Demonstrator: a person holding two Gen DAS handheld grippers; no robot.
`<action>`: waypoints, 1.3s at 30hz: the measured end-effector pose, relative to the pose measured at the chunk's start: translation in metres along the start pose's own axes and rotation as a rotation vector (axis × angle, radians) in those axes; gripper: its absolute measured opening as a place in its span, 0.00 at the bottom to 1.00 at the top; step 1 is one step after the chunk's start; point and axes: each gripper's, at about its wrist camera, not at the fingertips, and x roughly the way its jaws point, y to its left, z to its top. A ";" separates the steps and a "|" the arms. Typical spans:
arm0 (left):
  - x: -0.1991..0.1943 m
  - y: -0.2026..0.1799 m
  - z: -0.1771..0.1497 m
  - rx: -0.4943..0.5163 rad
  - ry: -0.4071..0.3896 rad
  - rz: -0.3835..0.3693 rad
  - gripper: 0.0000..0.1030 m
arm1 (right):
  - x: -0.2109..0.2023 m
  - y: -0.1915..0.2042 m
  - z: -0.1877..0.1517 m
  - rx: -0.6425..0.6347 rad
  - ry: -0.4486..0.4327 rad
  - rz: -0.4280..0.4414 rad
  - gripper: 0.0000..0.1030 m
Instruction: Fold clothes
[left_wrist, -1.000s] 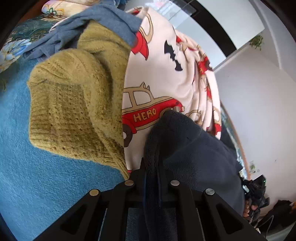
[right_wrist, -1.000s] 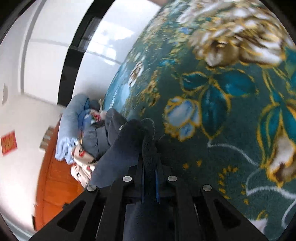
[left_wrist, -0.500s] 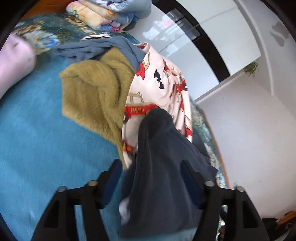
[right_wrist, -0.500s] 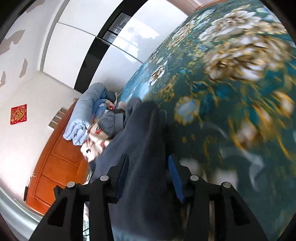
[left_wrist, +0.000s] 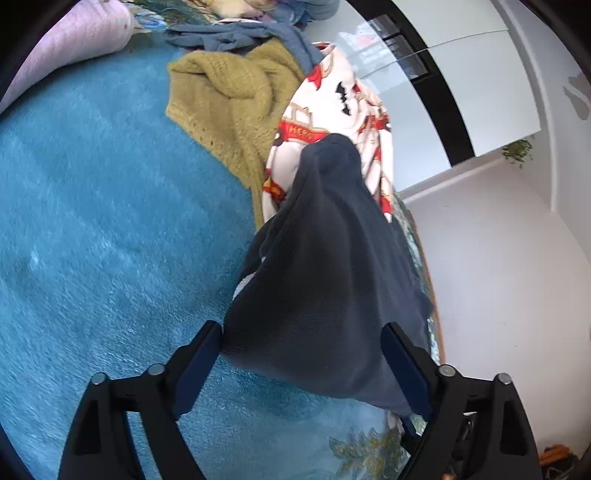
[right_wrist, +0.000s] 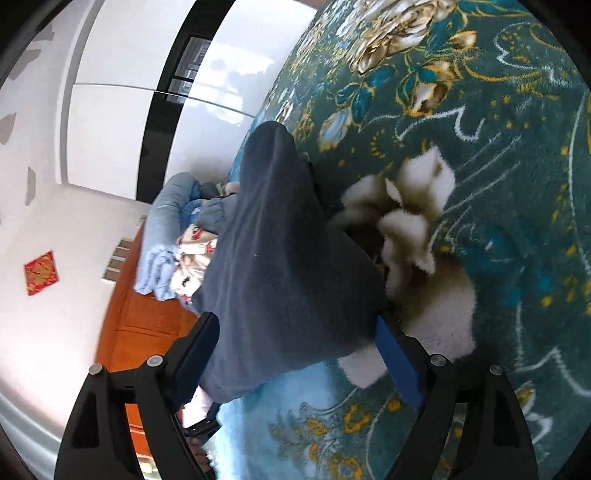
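- The fleece garment (left_wrist: 332, 280) was dark navy, plain, with no print.
- The knitted sweater (left_wrist: 236, 99) was mustard yellow-green.
- The printed cloth (left_wrist: 354, 110) was pale cream with red cars lettered "HERO" and small black bats.
- The blanket (left_wrist: 96, 221) was a solid teal blue plush.
- The bed cover (right_wrist: 480, 155) was deep teal green with white and gold flowers, blue leaves and thin pale scrolls.
- The rumpled garment (left_wrist: 229, 37) was slate blue.
- The pillow (left_wrist: 74, 40) was pale lilac.
- The rolled quilt (right_wrist: 162, 236) was light blue.
- The wall hanging (right_wrist: 41, 272) was red with gold.
- The fingers (right_wrist: 397, 356) carried blue pads on black frames.
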 end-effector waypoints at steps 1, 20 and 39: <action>0.005 0.001 0.001 -0.007 -0.005 0.010 0.88 | 0.002 0.002 -0.001 -0.009 -0.007 -0.017 0.84; 0.058 0.004 0.014 -0.083 -0.010 -0.093 0.91 | 0.031 0.006 0.001 -0.001 -0.062 -0.030 0.87; 0.096 -0.006 0.051 0.010 0.075 -0.149 0.89 | 0.078 -0.001 0.064 -0.053 0.137 0.248 0.87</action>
